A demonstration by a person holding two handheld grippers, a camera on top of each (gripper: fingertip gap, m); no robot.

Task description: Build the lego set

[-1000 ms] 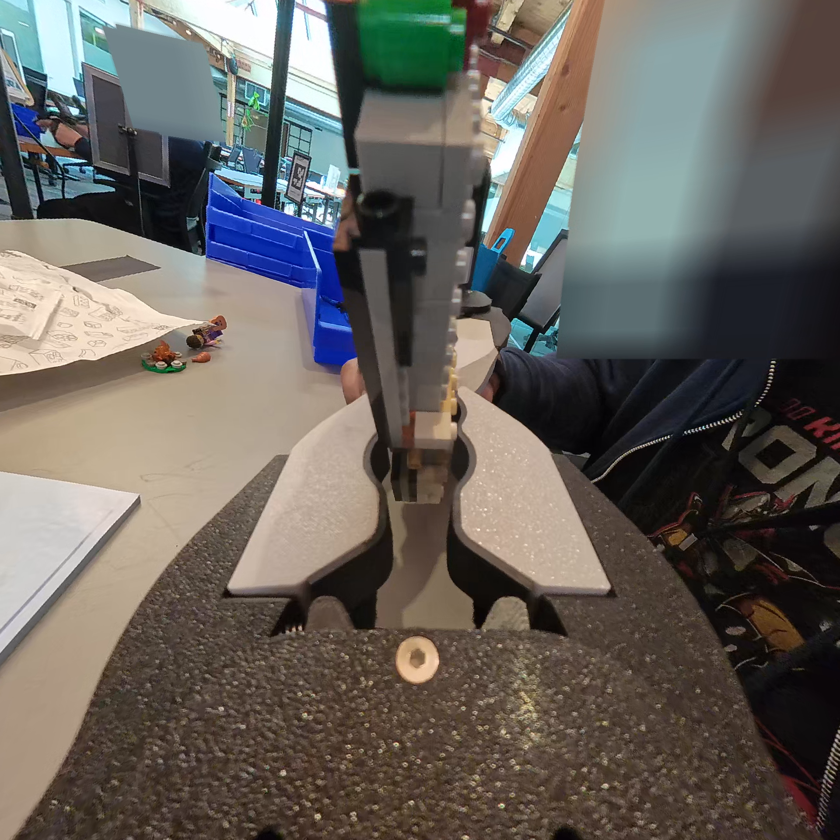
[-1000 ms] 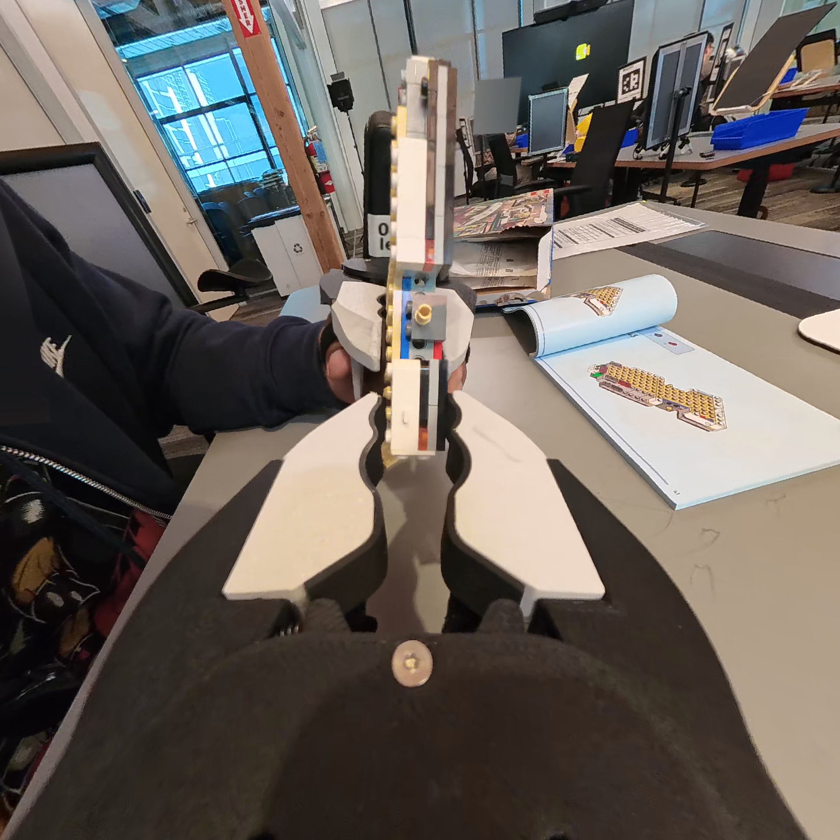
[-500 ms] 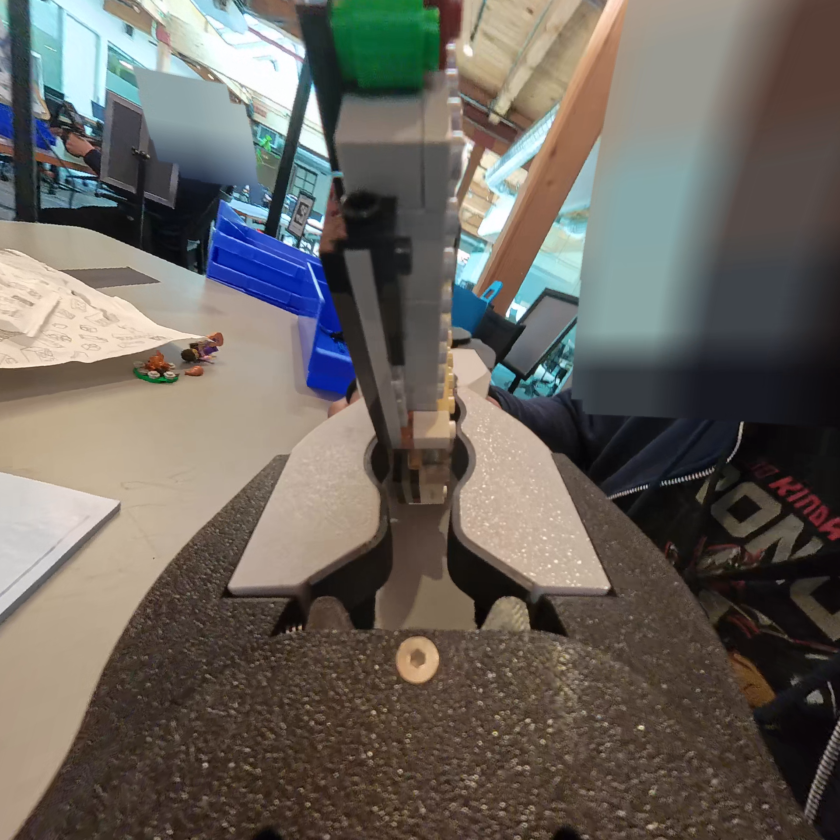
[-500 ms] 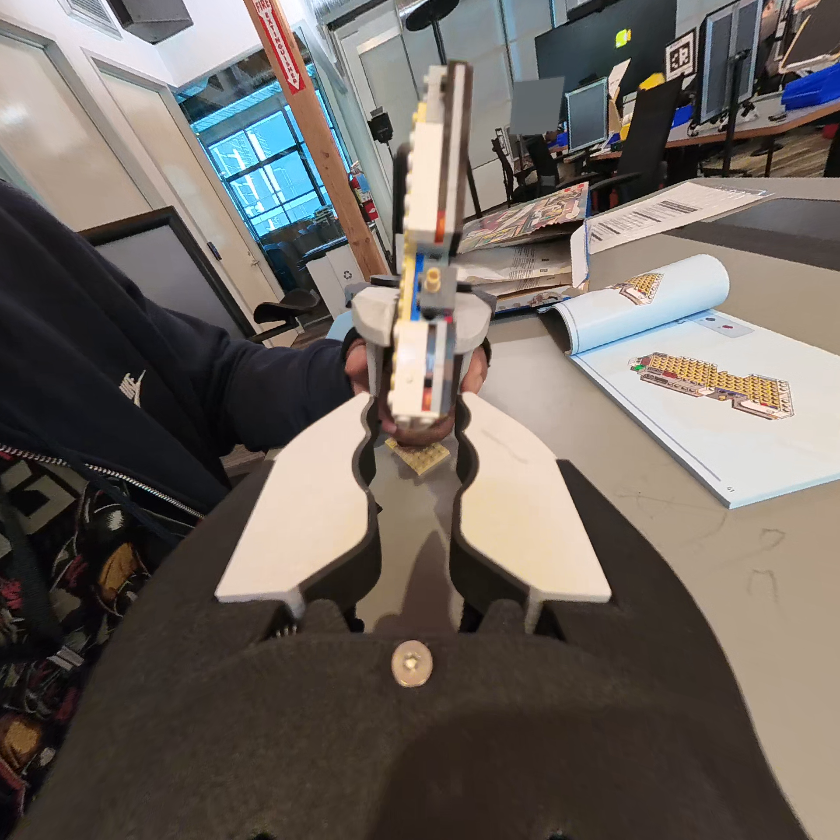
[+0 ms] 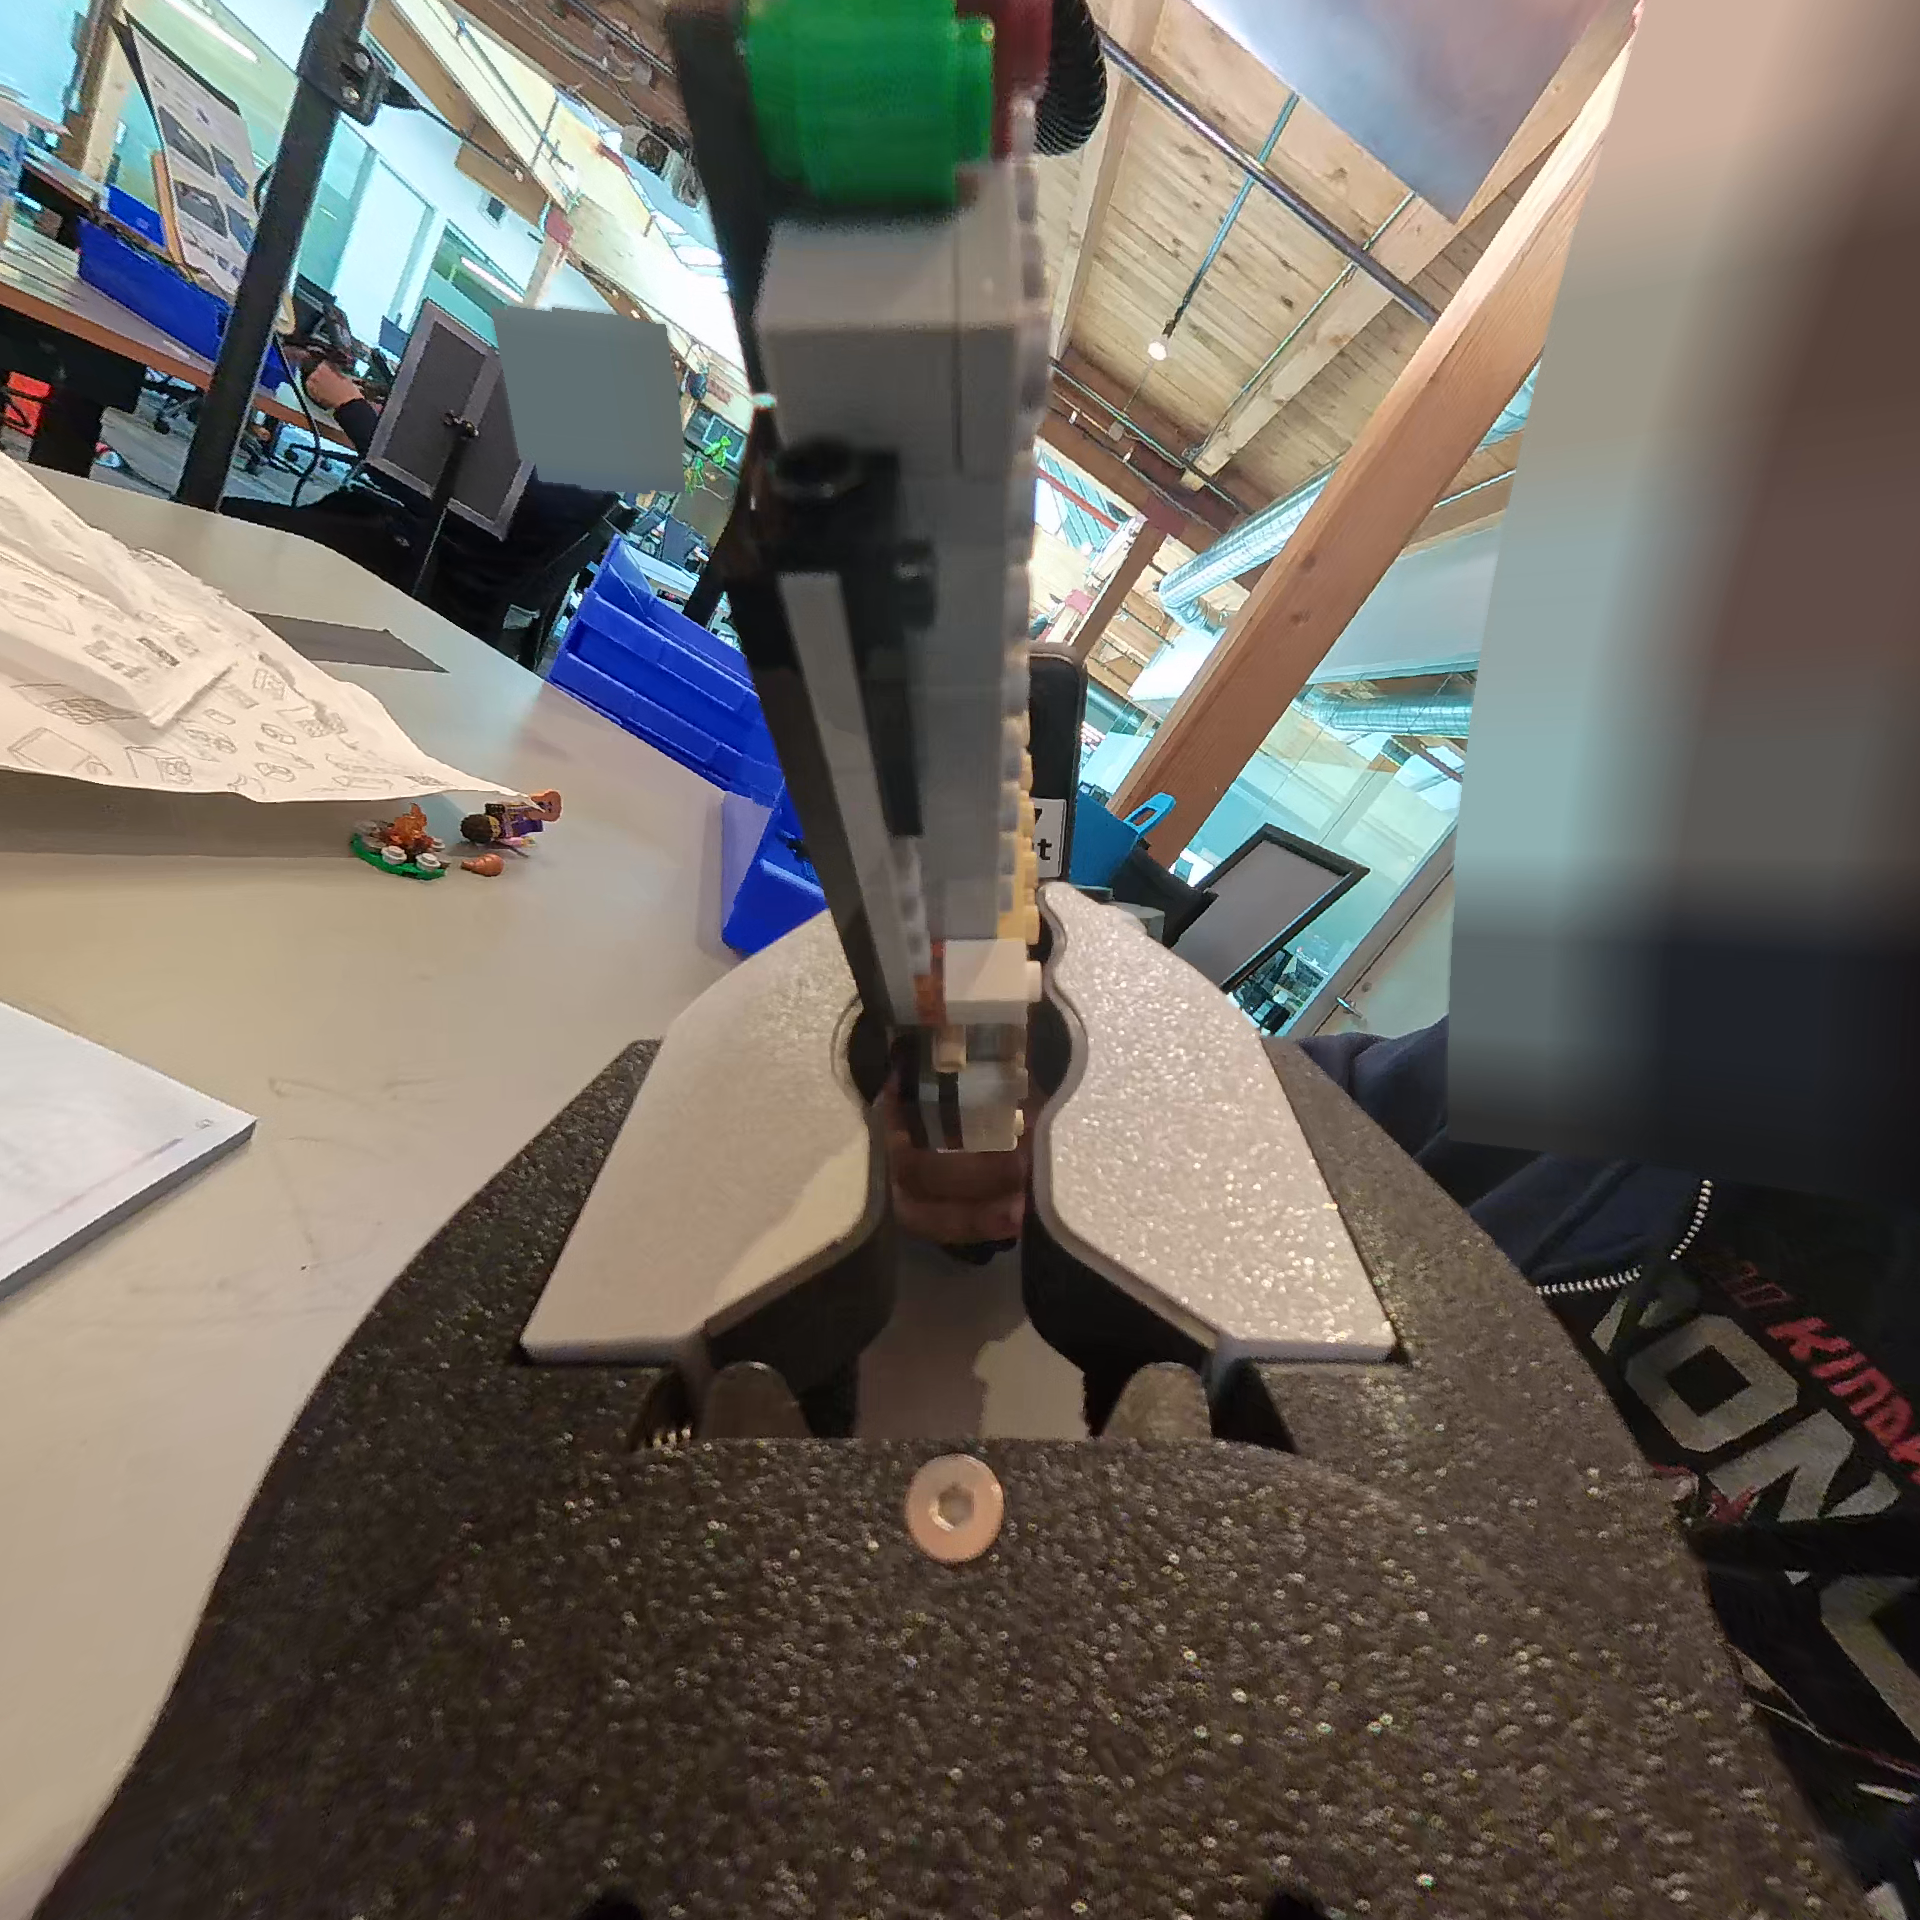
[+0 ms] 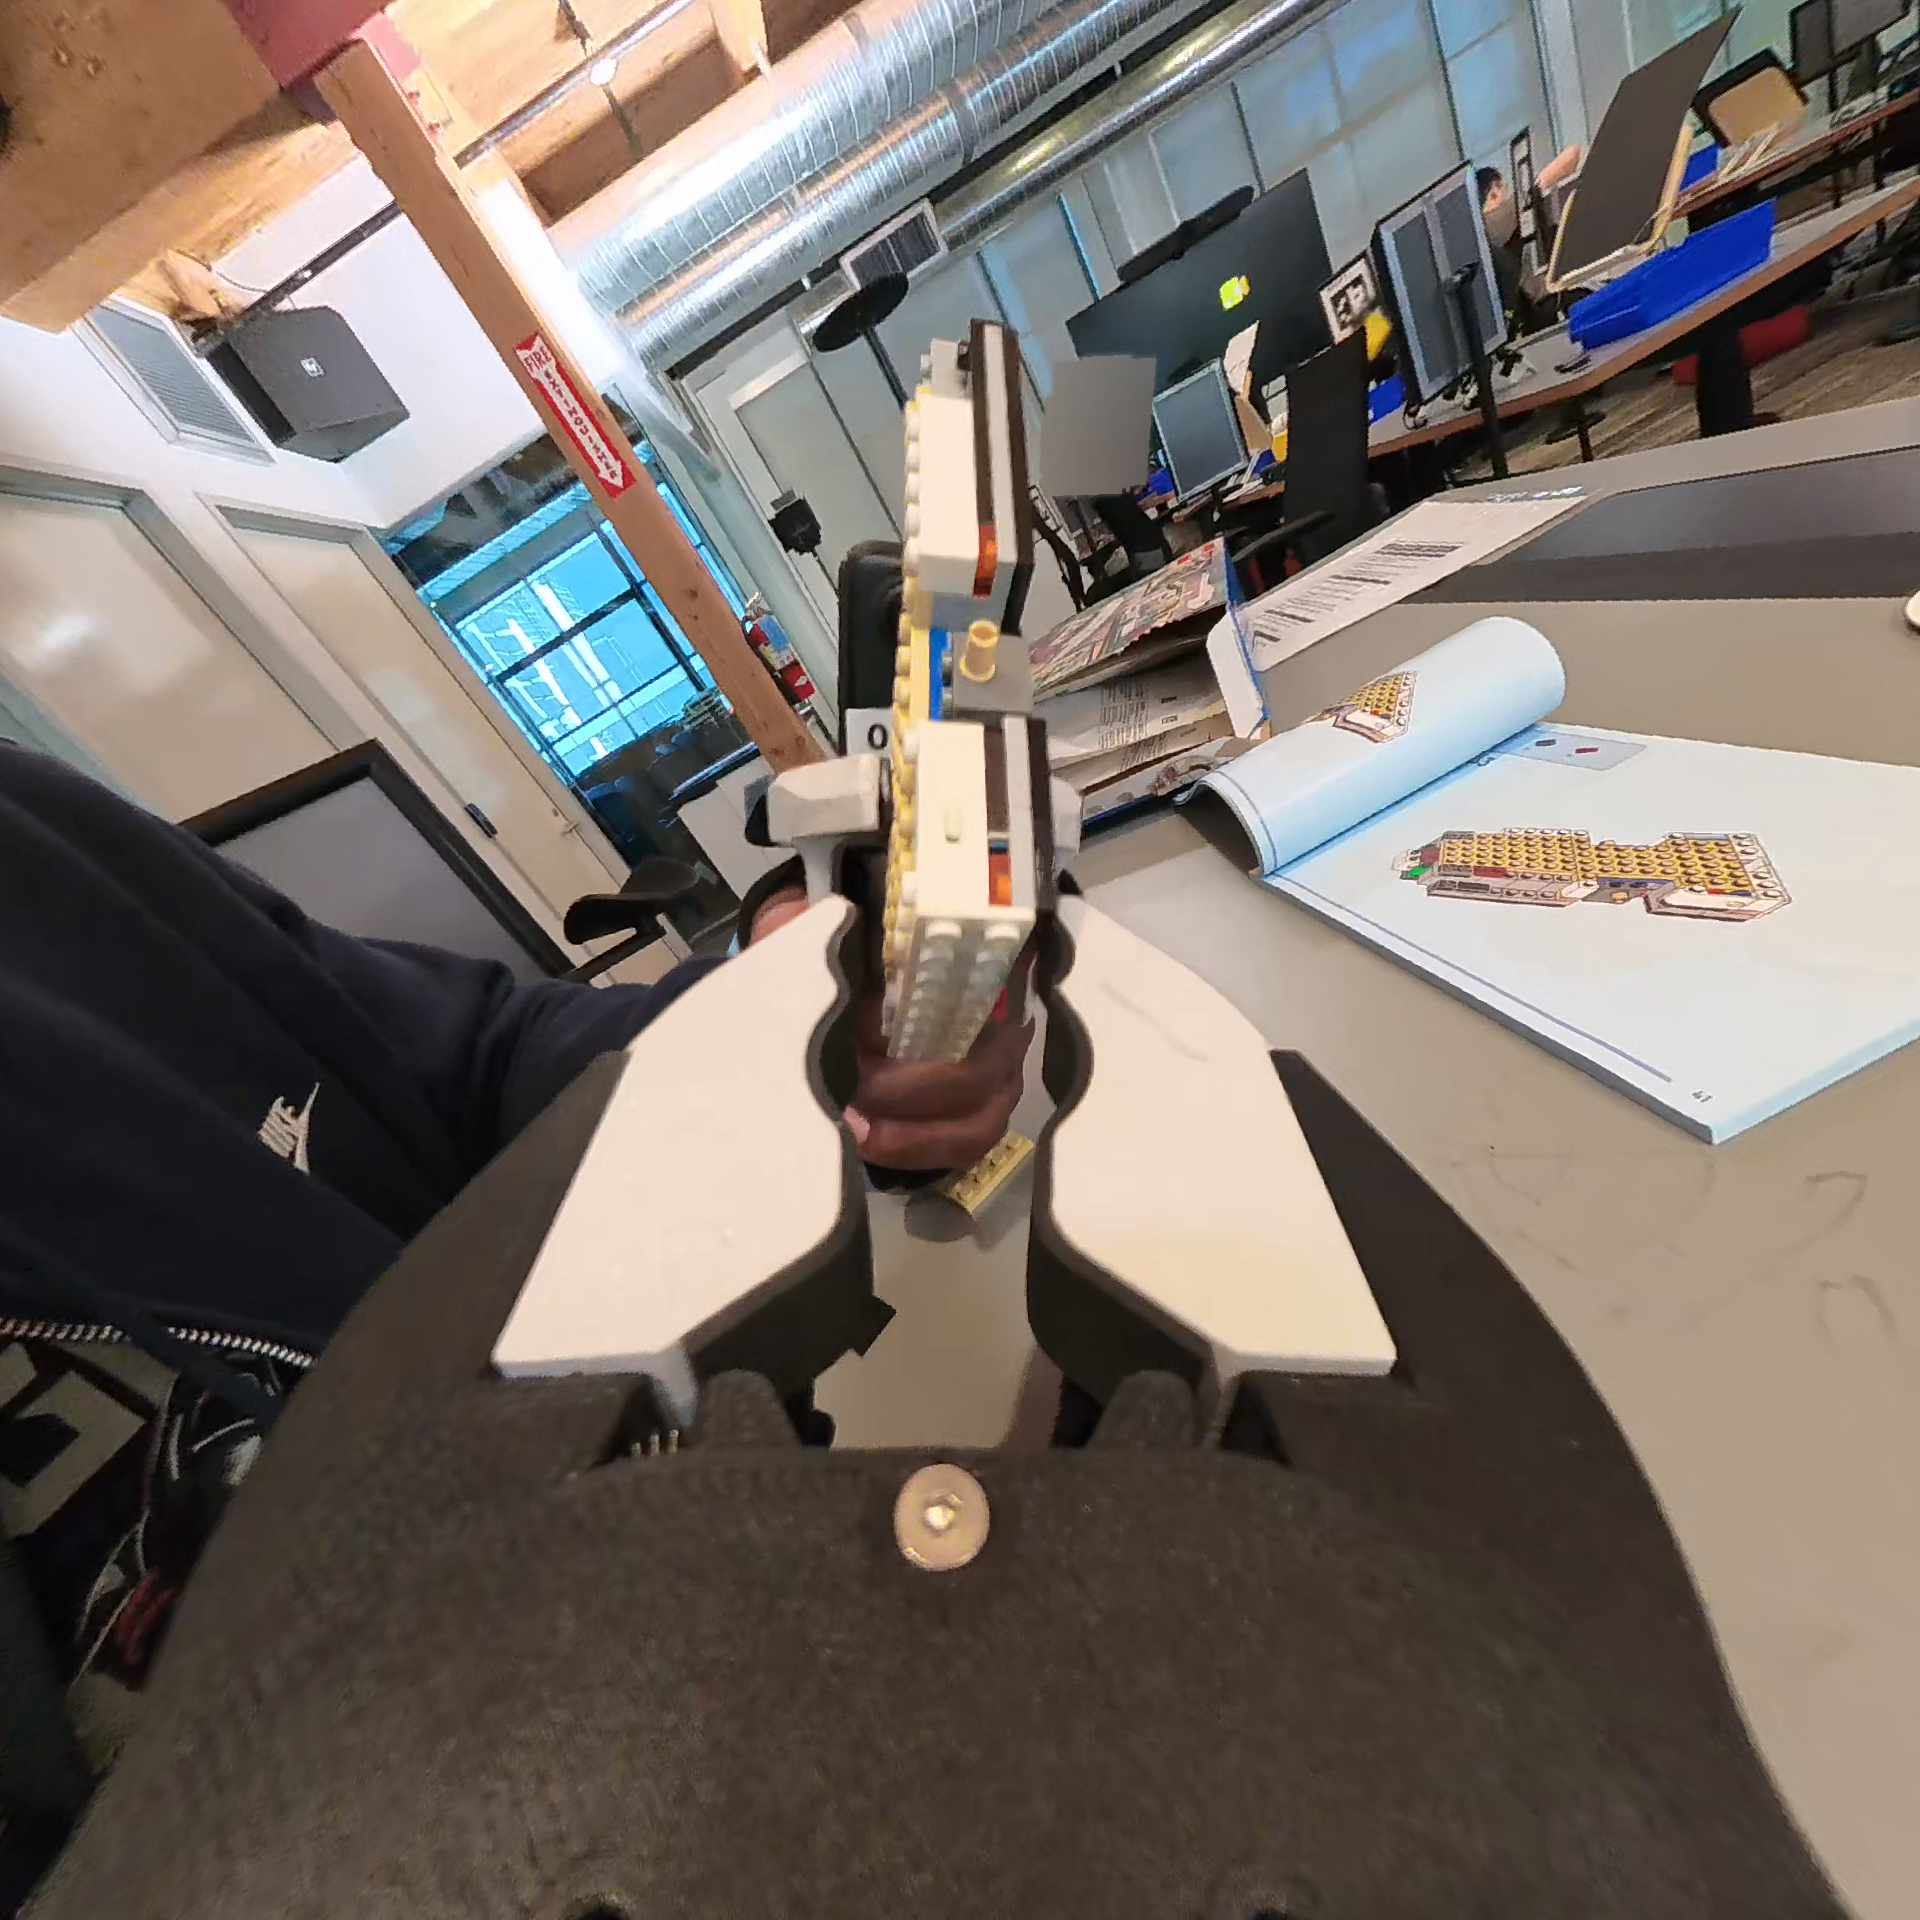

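Observation:
My left gripper [image 5: 961, 997] is shut on the lower end of a long grey, black and white brick model [image 5: 894, 520]. It holds the model upright, with a green brick [image 5: 862, 94] at the top. In the right wrist view the same model [image 6: 961, 831] stands on edge, clamped between the left gripper's fingers [image 6: 826, 810]. My right gripper [image 6: 945, 966] is open. The model's lower end sits between its fingertips, with a dark gap on the left side. A hand [image 6: 925, 1101] shows behind. A small tan plate [image 6: 987, 1169] lies on the table below.
An open instruction booklet [image 6: 1558, 904] lies on the grey table [image 6: 1558, 1299] to the right. In the left wrist view, a printed sheet [image 5: 156, 707], small brick pieces [image 5: 405, 847] and blue bins [image 5: 675, 675] are to the left. A person's dark jacket [image 6: 260, 1039] is close by. Left and right tips are no more than a few centimetres apart.
My right gripper let go of the model, its jaws widening, and a small tan plate came into view on the table. Both views have tilted upward. My left gripper kept its hold.

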